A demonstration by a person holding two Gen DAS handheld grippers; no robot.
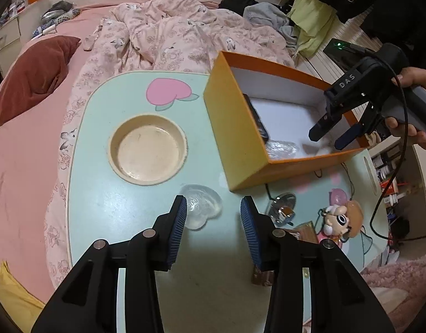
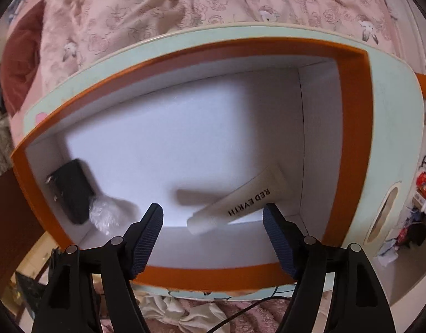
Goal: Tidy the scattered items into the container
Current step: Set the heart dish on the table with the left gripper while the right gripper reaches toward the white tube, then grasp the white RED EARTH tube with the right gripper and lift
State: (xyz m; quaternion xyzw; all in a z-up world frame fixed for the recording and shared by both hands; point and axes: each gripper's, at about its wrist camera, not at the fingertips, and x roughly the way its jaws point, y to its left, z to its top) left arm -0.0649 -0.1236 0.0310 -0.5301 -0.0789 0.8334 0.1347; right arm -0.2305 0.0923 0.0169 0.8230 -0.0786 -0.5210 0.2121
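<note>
Already 3 items inside orange box [image 2: 351, 127]

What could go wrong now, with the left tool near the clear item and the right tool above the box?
1. The clear heart-shaped piece lies flat, partly behind one pad of the left tool; its open jaws may push it rather than grip it.
2. The right tool hangs open inside the orange box; it might knock a wall.
3. The white tube appears blurred, perhaps falling; it may bounce.

Orange box [image 1: 235, 127] open on the table, partly filled

Inside lie a white tube [image 2: 238, 201], a black item [image 2: 71, 191] and clear plastic [image 2: 103, 216]; 1 clear plastic piece [image 1: 203, 208] lies outside.
</note>
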